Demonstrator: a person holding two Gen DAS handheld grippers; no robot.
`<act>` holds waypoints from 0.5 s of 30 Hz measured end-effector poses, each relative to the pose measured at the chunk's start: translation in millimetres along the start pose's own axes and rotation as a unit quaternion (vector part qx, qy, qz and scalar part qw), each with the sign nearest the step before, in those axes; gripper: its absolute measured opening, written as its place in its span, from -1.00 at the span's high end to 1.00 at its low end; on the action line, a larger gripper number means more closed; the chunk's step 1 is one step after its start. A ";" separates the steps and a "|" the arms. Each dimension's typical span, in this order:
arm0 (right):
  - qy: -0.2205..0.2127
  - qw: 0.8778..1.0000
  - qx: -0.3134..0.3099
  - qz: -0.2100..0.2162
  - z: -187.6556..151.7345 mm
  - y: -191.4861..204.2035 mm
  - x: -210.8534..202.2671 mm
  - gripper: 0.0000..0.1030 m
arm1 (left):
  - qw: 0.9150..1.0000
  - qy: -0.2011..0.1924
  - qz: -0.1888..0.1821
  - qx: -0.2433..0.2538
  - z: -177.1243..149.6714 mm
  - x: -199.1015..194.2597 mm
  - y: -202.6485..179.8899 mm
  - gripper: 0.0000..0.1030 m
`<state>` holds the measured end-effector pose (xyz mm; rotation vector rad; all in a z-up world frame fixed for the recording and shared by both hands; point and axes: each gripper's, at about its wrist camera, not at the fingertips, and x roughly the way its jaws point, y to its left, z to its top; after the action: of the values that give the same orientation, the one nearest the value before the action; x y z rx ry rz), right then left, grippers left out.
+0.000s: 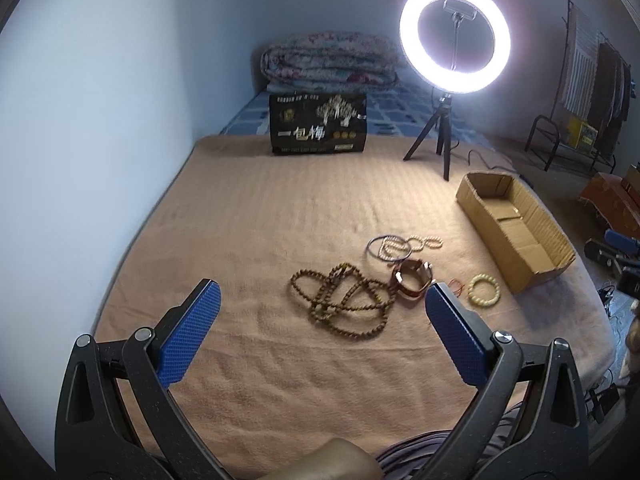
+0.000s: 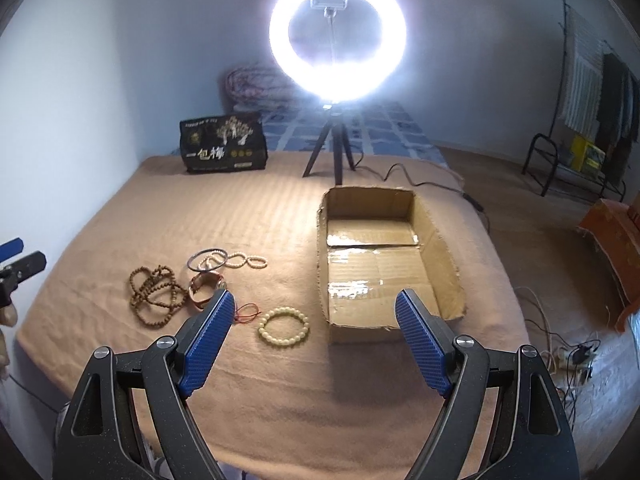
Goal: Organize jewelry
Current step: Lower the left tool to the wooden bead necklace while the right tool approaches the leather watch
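- Left wrist view: the left gripper (image 1: 322,296) hangs over the near part of a tan blanket (image 1: 260,216) with its blue-padded jaws spread wide and nothing between them.
- Just past those jaws lies the jewelry pile. The long brown bead strand (image 1: 340,300) sits tangled in loops, nearest the middle.
- Right of it there's a reddish-brown bangle (image 1: 412,280), touching or overlapping the strand's edge, can't say which.
- Farther back, a thin dark hoop bangle (image 1: 390,247) lies over a string of pale beads (image 1: 420,245) that trails off to the right.
- A pale yellow-green bead bracelet (image 1: 484,289) sits on its own at the right, near the cardboard box (image 1: 536,276), with a bit of thin red cord (image 1: 456,286) between it and the bangle.
- Right wrist view: the right gripper (image 2: 314,304) is also spread wide open and holding nothing. It hovers over the near blanket edge, with its left finger in front of the bangle and its right finger in front of the box's near right corner.
- That box is open on top, with only shiny tape strips on its floor. All the jewelry is on the blanket to its left, none inside.
- At the far side stands a lit ring light (image 2: 338,32) on a small tripod, with a black printed bag (image 2: 224,142) to its left and a folded quilt (image 1: 328,60) behind that.
- A bit of the left gripper pokes in at the right wrist view's left edge.
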<state>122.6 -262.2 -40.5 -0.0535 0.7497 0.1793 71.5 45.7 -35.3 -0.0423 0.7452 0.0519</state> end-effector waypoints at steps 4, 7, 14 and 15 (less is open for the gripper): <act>0.017 1.000 -0.009 0.014 6.0 6.3 18.3 -0.60 | 0.999 0.031 -0.020 -0.007 -6.0 24.0 11.9 -1.00; 0.039 0.999 -0.015 0.034 9.7 12.8 37.2 -0.60 | 0.998 0.051 -0.039 -0.012 -9.9 41.9 15.8 -0.98; 0.085 0.994 -0.025 0.062 13.7 31.1 80.4 -0.60 | 0.993 0.097 -0.061 -0.011 -16.4 93.5 13.4 -0.81; 0.090 0.993 -0.027 0.066 13.5 33.2 84.8 -0.60 | 0.992 0.106 -0.065 -0.012 -17.8 102.1 12.6 -0.78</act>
<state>186.5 -216.0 -87.9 -0.0720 0.9288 0.3230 133.5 60.6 -117.8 -0.1203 0.9533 -0.0691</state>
